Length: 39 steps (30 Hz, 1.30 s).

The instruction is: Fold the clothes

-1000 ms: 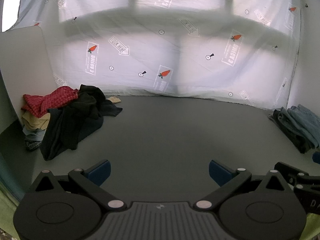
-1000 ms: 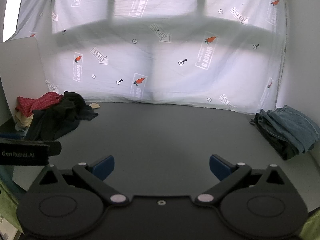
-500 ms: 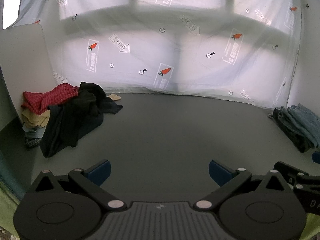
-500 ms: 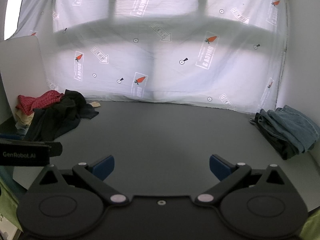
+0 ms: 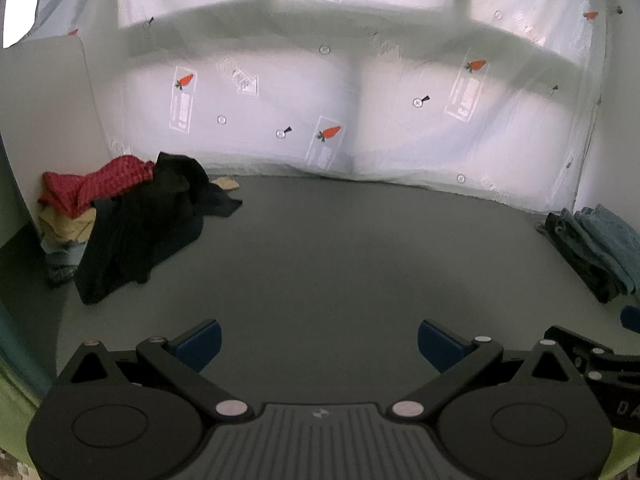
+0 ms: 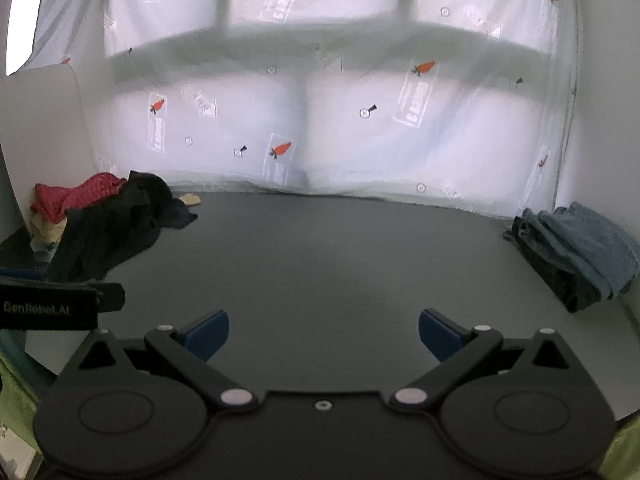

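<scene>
The left gripper (image 5: pixel 319 345) is held wide apart above the dark grey table (image 5: pixel 340 264), nothing being gripped between its blue fingertips (image 5: pixel 200 342). The right gripper (image 6: pixel 323 338) is likewise spread wide over the same table (image 6: pixel 340 264), its blue fingertips (image 6: pixel 208 334) being empty. Ahead and to the left of both grippers, at the far left part of the table, a heap of unfolded clothes (image 5: pixel 132 220) is seen: a black garment (image 5: pixel 136 236) is draped over the front of it, a red checked garment (image 5: pixel 92 186) lies on top behind, and tan and pale pieces are partly hidden underneath. The same heap (image 6: pixel 108 220) is seen far ahead-left in the right wrist view. Ahead and to the right of the grippers, at the right edge of the table, a folded stack of denim (image 6: pixel 576 252) is found, blue pieces being laid over a darker one; it is also seen at the right margin of the left wrist view (image 5: pixel 596 248). Both piles lie well apart from the grippers, and bare table is seen directly before each of them. Behind the table, a translucent sheet printed with carrots (image 5: pixel 360 112) is hung, and a white panel (image 5: pixel 44 120) stands beside the heap. Part of the right gripper's body is seen at the lower right of the left wrist view.
</scene>
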### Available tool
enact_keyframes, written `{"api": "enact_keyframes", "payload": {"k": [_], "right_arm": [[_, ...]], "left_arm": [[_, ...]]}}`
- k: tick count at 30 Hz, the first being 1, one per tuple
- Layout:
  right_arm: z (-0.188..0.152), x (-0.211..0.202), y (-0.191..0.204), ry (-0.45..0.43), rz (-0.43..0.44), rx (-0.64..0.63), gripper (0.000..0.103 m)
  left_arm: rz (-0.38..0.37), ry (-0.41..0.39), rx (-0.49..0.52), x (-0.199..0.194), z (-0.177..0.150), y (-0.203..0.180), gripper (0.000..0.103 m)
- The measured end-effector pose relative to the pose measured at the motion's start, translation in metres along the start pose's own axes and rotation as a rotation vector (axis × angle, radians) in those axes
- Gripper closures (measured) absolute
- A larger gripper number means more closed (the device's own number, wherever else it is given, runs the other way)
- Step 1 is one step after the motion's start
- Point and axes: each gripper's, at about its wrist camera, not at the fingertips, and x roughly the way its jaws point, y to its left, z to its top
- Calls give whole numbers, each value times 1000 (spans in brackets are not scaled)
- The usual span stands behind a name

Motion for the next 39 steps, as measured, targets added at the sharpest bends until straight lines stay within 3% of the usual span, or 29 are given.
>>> {"api": "enact_keyframes", "payload": {"k": [8, 12, 21, 28, 33, 35, 39], "right_arm": [[0, 26, -22, 58, -33, 24, 0], [10, 58, -38, 72, -50, 58, 0], [62, 143, -49, 74, 22, 202, 0], [88, 217, -14, 139, 158, 204, 0], [111, 266, 42, 192, 284, 177, 0], [123, 289, 63, 203, 334, 225, 2], [151, 357, 112, 278, 523, 462, 14]], "left_arm": [[-20, 62, -19, 33, 6, -15, 0], [-13, 63, -1, 54, 17, -27, 0], [46, 47, -86, 103, 84, -19, 0], [86, 90, -423, 147, 109, 49, 0], [153, 93, -566, 176, 114, 120, 0], [156, 104, -620, 195, 119, 155, 0], [163, 101, -709, 236, 134, 223, 0]]}}
